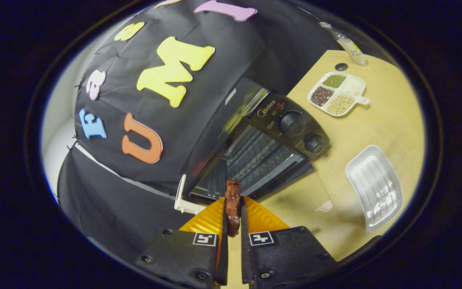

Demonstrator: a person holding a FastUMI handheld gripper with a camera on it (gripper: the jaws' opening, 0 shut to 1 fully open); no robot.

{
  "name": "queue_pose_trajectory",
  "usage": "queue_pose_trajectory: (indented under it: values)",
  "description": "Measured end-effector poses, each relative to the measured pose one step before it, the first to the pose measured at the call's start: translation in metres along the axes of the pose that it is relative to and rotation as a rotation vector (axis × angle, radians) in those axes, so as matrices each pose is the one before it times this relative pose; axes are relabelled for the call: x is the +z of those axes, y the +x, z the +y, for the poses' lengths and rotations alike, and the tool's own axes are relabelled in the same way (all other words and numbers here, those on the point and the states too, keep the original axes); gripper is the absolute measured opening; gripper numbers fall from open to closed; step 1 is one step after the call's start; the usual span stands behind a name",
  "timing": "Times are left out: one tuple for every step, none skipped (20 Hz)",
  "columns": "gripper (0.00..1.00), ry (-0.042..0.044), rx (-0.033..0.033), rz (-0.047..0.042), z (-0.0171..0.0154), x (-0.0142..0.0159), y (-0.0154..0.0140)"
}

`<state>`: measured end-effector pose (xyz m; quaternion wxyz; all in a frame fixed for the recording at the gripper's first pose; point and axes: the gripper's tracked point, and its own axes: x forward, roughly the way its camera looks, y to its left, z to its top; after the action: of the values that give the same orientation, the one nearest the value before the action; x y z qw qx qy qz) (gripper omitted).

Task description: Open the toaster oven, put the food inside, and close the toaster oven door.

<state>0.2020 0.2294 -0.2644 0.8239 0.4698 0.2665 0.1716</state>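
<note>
The toaster oven (255,148) on the bench (379,128) already stands open with its wire rack bare, and the tool (233,218) is clamped on the brown piece of food (233,202) just short of the opening, so placing it inside and closing the door remain.

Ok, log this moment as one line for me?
tongs: shut on meat | toaster oven: door open, rack bare | meat: just short of opening | empty tray: on table beside oven

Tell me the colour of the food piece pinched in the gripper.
Dark reddish-brown food piece, in the gripper view.
</note>
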Motion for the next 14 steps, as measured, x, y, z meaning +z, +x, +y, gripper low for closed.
queue_pose_trajectory:
  values:
    - [0.16,0.02085,0.00519,-0.02009,0.00049,-0.00094,0.01169]
    - [0.16,0.02147,0.01068,-0.01681,0.00241,-0.00177,0.00939]
    - [0.16,0.02514,0.00624,-0.02675,0.00166,0.001,0.01034]
    - [0.16,0.01404,-0.00109,-0.0232,0.00012,0.00032,0.00858]
    - [0.16,0.00578,-0.0005,-0.02977,-0.00074,0.00166,0.00988]
    - [0.16,0.00205,-0.0076,-0.02013,-0.00016,-0.00255,0.00778]
    - [0.16,0.00675,-0.0142,-0.0271,-0.00282,0.00073,0.00908]
    - [0.16,0.00989,-0.01395,-0.02564,-0.00077,0.00059,0.0083]
    - [0.16,0.00534,-0.01222,-0.02192,-0.00201,-0.00008,0.00842]
    - [0.16,0.00734,-0.01486,-0.02562,-0.00196,0.0016,0.00837]
    - [0.16,0.00347,-0.01428,-0.01924,-0.00146,0.00074,0.00851]
    - [0.16,0.00372,-0.01488,-0.01114,-0.00089,-0.00155,0.00749]
    - [0.16,0.00003,-0.01104,-0.01379,-0.00048,-0.00015,0.00662]
    - [0.16,-0.00869,-0.00597,-0.01272,0.00104,0.00008,0.0056]
